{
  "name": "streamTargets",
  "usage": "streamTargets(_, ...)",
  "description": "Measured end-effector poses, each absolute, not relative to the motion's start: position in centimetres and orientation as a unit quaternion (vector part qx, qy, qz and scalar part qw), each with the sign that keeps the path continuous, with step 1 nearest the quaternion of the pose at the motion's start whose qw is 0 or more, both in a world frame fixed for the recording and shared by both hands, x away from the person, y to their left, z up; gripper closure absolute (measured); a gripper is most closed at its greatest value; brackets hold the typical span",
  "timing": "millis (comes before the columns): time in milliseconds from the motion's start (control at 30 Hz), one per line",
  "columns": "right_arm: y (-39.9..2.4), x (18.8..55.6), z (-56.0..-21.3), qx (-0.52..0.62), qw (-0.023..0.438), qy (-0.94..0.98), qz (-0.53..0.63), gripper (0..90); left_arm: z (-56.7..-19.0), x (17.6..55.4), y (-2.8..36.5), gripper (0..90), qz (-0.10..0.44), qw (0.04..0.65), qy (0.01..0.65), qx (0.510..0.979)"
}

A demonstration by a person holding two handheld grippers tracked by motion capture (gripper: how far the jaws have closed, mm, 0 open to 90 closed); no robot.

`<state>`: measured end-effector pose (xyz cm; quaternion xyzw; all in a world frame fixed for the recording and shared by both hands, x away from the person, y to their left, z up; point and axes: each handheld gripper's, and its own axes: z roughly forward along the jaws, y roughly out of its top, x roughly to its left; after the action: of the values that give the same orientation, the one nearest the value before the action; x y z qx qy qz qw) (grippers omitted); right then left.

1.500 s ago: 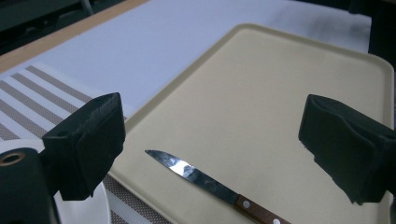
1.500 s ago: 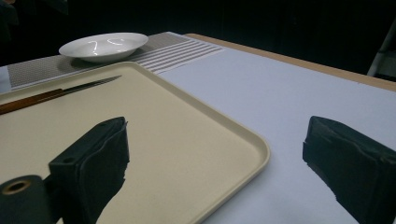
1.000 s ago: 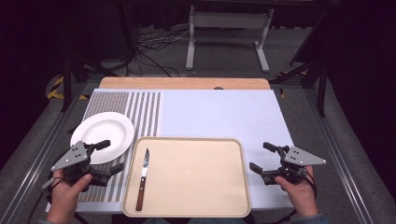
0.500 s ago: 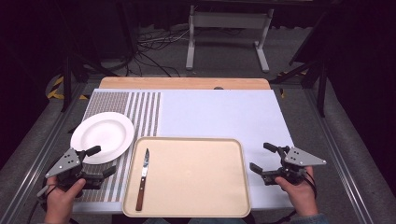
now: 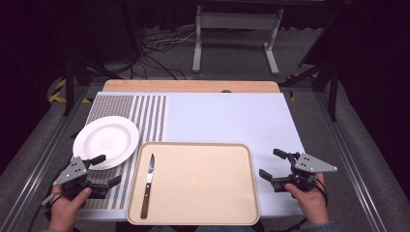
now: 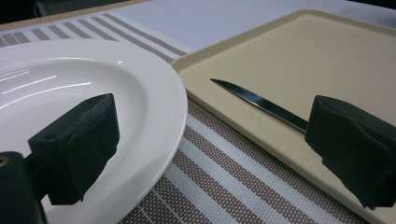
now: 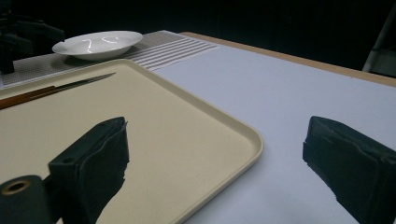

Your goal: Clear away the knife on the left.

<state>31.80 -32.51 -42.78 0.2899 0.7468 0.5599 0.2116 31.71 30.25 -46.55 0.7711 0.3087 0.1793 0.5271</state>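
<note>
At the near-left corner my left gripper [image 5: 99,170] sits low with jaws spread wide, nothing between them. One jaw hangs over the near rim of the white plate [image 5: 105,141], the other points toward the tray [image 5: 193,220]. Compared with a second ago, I've pulled this gripper back toward me and a bit left; it was further up beside the plate. I read that as lining up to take the plate by its near edge, grab not yet made. Plate rests on the striped mat [image 5: 150,116], just beside the tray's left rim. Knife [image 5: 147,185] lies on the tray's left side, blade pointing away, untouched. Right gripper [image 5: 276,166] also spread and empty, parked off the tray's right edge on the blue-grey table [image 5: 232,118], same spot as before.
</note>
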Motion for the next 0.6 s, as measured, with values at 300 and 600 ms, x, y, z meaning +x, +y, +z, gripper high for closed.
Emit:
streamTargets(300,-32.56,31.71,-42.72,0.291,0.212,0.745,0.562,7.5,-46.56,31.68,30.09,4.1,0.173,0.534,0.319,0.764)
streamTargets(600,-32.55,31.69,-42.77,0.292,0.212,0.745,0.561,7.5,-46.55,31.72,30.09,3.8,0.168,0.544,0.332,0.752)
